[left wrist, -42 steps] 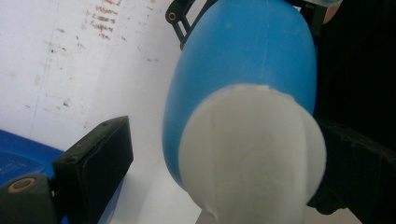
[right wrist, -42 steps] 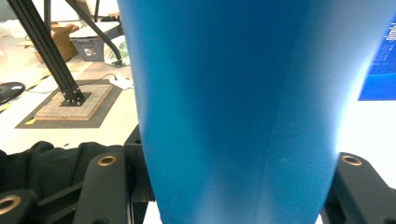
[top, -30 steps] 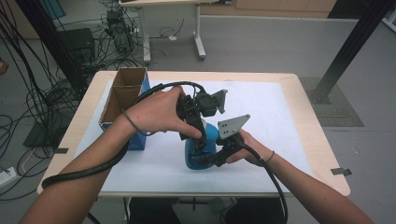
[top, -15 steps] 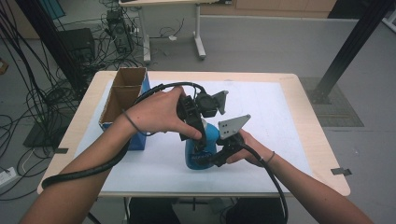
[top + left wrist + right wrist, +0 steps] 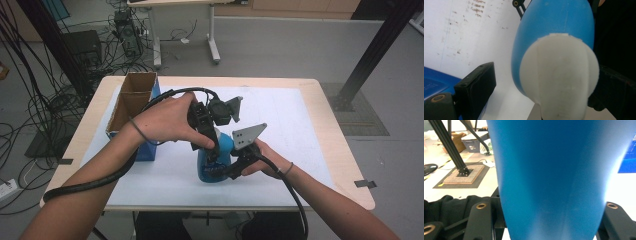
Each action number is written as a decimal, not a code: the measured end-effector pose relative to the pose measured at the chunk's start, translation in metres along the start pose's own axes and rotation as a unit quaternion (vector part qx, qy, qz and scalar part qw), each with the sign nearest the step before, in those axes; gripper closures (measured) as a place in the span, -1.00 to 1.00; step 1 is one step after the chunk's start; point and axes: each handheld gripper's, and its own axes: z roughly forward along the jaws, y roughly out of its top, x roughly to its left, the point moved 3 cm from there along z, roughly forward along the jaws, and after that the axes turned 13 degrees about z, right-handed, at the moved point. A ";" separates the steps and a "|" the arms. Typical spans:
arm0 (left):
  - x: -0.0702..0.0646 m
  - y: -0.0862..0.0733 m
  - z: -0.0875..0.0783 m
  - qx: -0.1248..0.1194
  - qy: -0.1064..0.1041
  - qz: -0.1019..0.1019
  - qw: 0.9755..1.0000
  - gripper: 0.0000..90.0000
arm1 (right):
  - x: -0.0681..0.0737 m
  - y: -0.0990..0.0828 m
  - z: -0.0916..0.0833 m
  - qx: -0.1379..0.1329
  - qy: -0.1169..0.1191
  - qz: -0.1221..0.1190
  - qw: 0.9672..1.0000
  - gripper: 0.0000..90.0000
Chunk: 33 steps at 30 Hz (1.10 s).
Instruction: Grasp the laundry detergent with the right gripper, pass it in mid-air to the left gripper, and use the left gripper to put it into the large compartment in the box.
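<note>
Here the right claw (image 5: 220, 169) grips the blue bottle (image 5: 224, 150) standing mid-counter (image 5: 310, 130), box (image 5: 131, 107) at nine o'clock; the left claw (image 5: 212, 152) straddles its white cap (image 5: 559, 77), open.

You see a smooth, matt plastic bottle (image 5: 223, 150) — blue body, white cap (image 5: 560, 77) of the same finish; the box (image 5: 131, 107) is plain brown cardboard — the table (image 5: 320, 100) pale wood.
</note>
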 end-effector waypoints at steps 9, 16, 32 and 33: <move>-0.001 0.000 -0.001 0.002 0.000 0.003 1.000 -0.80 | 0.000 0.001 0.000 0.000 0.001 0.000 1.000 -0.09; -0.001 0.001 0.000 0.003 0.001 0.004 1.000 -0.80 | 0.001 0.000 0.000 0.001 0.004 -0.001 1.000 -0.09; -0.003 0.003 0.000 0.017 0.005 0.026 0.999 -0.80 | 0.001 0.002 0.000 0.008 0.009 -0.008 1.000 -0.09; -0.003 0.004 -0.001 0.018 0.006 0.030 0.999 -0.80 | 0.001 0.002 0.000 0.008 0.009 -0.009 1.000 -0.09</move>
